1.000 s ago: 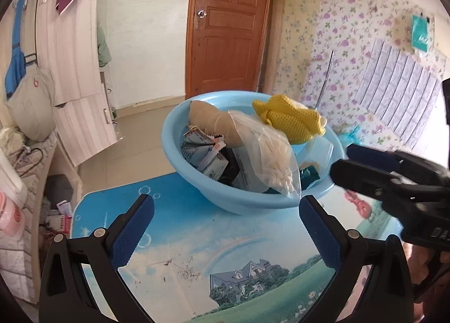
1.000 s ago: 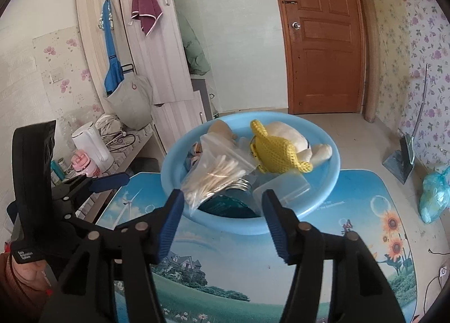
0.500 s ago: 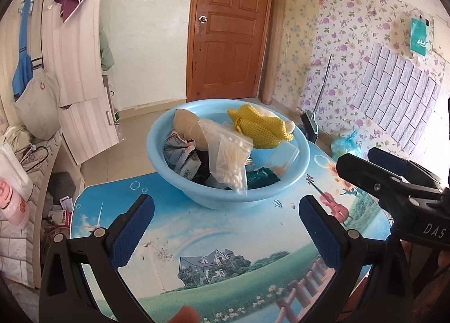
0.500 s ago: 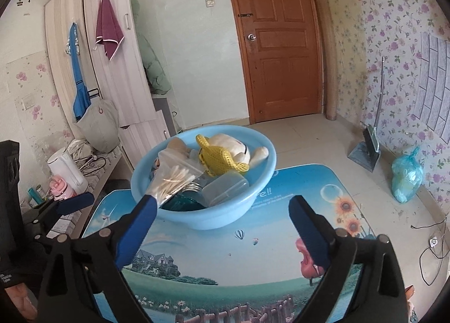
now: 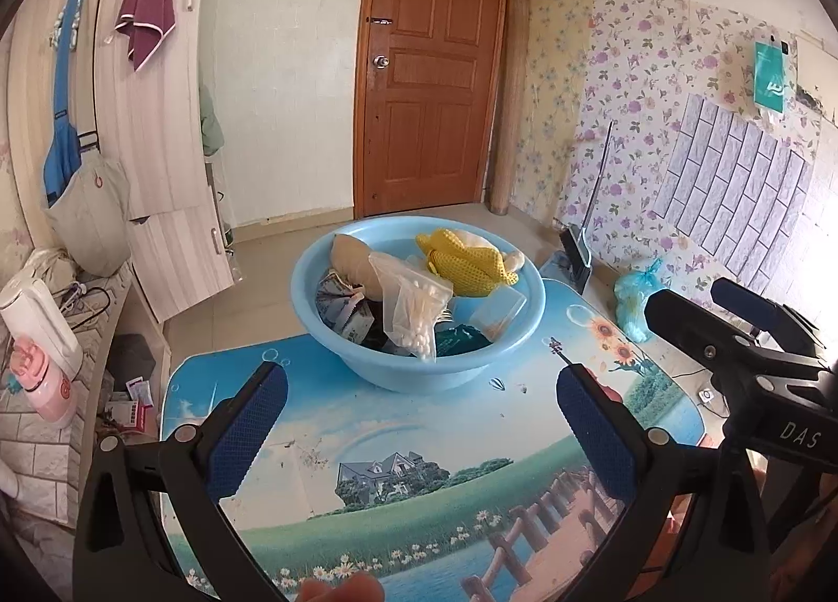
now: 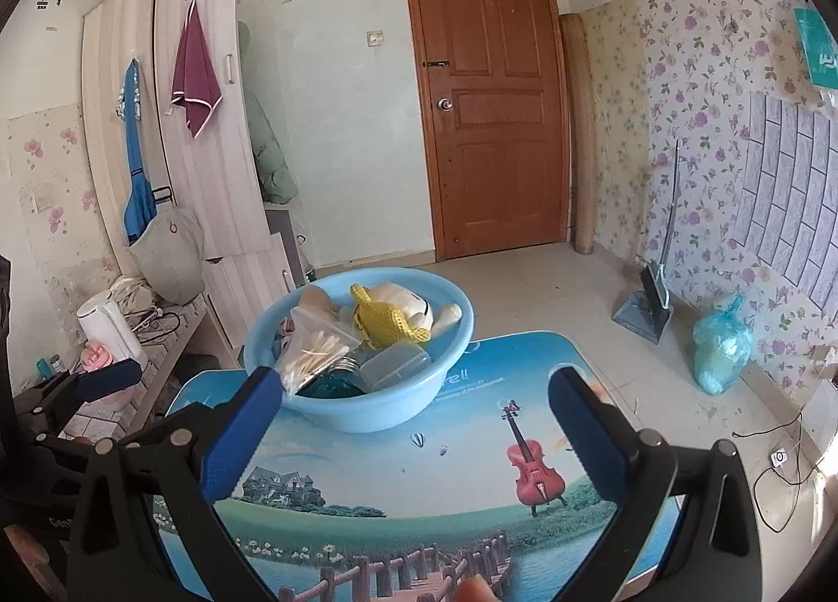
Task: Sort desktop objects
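A light blue basin (image 5: 419,366) (image 6: 445,314) stands at the far end of a small table with a picture-printed top (image 5: 419,471) (image 6: 419,471). Heaped in it are a yellow knitted toy (image 5: 466,259) (image 6: 387,321), a clear bag of cotton swabs (image 5: 414,306) (image 6: 314,348), a clear plastic box (image 5: 497,308) (image 6: 395,366), several small packets (image 5: 340,301) and a beige soft item (image 5: 351,259). My left gripper (image 5: 419,411) is open, held back from the basin above the table. My right gripper (image 6: 416,413) is open too, with nothing between its fingers.
A wooden door (image 6: 492,94) and wardrobe (image 6: 173,130) stand behind the table. A white kettle (image 6: 110,329) and pink item sit on a low shelf at left. On the floor at right lie a dustpan (image 6: 644,308), a blue plastic bag (image 6: 720,345) and cables.
Both grippers have pulled back from the basin, which now looks smaller and farther off. The right gripper's fingers have spread from narrow to wide open.
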Demonstrator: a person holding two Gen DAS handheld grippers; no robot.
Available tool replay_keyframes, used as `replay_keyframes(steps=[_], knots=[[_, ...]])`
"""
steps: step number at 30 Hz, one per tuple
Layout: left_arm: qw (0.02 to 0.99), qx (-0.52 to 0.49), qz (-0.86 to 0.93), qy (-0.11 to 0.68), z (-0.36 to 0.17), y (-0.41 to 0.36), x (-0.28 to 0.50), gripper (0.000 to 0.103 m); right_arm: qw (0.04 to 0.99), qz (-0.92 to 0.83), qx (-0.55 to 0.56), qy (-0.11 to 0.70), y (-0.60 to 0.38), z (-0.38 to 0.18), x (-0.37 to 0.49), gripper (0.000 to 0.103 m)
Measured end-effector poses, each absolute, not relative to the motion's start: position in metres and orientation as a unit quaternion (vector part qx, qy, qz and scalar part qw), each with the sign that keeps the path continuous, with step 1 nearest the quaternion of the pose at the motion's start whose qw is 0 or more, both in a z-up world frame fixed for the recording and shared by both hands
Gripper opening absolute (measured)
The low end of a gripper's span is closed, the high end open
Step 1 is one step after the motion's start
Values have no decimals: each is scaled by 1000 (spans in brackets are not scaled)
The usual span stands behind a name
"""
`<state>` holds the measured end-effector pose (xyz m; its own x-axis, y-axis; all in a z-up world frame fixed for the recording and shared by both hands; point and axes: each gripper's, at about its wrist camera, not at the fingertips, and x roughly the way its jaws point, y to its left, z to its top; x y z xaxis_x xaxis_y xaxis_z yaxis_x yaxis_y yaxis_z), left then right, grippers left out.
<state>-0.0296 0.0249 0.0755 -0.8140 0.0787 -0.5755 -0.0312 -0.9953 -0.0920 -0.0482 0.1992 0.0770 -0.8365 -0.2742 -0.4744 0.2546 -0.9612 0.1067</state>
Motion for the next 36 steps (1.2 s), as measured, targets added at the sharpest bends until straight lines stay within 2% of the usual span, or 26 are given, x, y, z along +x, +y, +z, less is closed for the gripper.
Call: replay_keyframes(steps=[8,16,36], knots=[[13,-313,948,-55,76,19,-27,103,132,-954,269,-20,202,71,-47,103],[6,-334,941,-52,69,15,-30,103,122,-933,336,-36,203,53,-59,103],[18,-329,943,-38,79,21,-18,103,126,-930,344,-40,203,54,-51,103]])
